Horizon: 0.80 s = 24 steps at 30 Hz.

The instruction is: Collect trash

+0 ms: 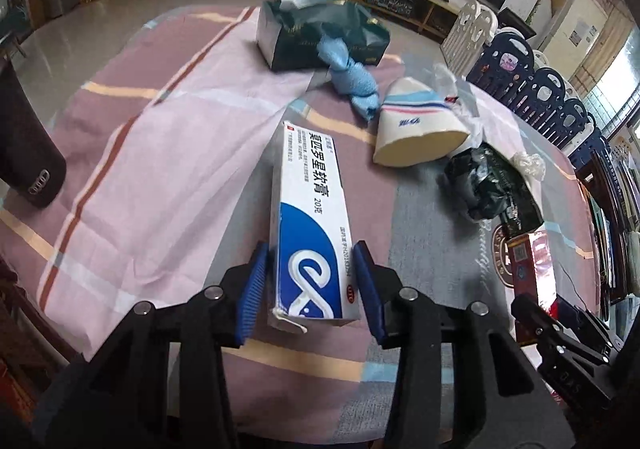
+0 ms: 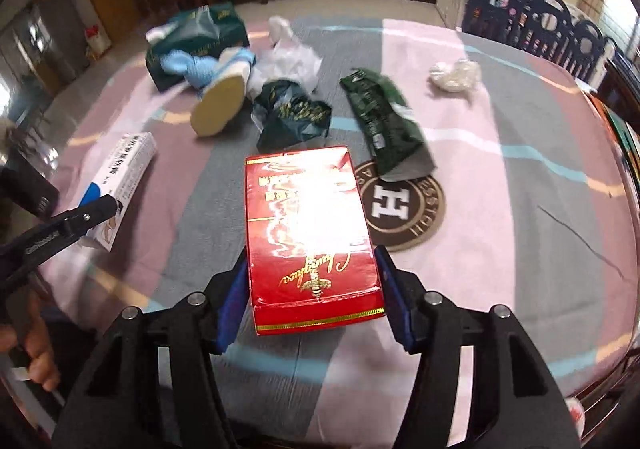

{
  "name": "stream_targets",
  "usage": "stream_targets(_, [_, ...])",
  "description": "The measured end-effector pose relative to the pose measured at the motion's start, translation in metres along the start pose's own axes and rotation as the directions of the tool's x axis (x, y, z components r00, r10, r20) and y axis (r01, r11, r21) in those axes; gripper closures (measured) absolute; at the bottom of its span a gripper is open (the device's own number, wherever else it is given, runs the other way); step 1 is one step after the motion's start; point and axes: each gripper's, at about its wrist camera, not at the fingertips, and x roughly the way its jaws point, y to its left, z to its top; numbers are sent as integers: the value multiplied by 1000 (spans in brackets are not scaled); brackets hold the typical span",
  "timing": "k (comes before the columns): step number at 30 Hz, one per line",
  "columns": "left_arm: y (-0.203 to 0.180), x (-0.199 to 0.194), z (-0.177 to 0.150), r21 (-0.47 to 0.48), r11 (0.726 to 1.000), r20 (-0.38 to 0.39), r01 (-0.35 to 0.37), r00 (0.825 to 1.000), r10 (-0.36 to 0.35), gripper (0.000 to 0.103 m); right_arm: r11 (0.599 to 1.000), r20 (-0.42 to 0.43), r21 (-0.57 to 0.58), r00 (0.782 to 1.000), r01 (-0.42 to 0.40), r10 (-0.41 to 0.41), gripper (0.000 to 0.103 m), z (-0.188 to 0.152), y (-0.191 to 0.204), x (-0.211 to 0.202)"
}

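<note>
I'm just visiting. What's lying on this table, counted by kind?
Boxes: 3 (ointment box, red box, green tissue box)
Green wrappers: 2 (crumpled wrapper, flat wrapper)
Clear plastic: 2 (bag, wad)
Paper cup: 1
Blue cloth: 1
Black case: 1
Total: 10

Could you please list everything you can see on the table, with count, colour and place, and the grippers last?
ointment box: one, white and blue, between the left gripper's pads
red box: one, red with gold print, between the right gripper's pads
tissue box: one, dark green, far side
blue cloth: one, light blue, against the tissue box
paper cup: one, cream with stripes, on its side
dark green wrappers: two, mid-table
clear plastic bag: one, behind the cup
round coaster: one, brown, right of the red box
bedsheet: one, pink and grey, covering the table
left gripper: blue pads, gripping
right gripper: blue pads, gripping
</note>
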Motion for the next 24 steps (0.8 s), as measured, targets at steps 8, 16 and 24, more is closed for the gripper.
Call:
stream_targets(8, [-41,-106,-26,120,993,199,10,979,-35,59,999,136,48,991,2,-8,44,-31,-17,-108])
stream_targets(16, [-82,-205,-70,255,964,313,74,937,-154,58,997,267,33,961,64,-71,44,-68,-21,-207])
stream_targets(24, [-114,-267,-110,364,925,359,112,899,-250,58,989,310,93,941,111,-135,44,-102,-45,-268])
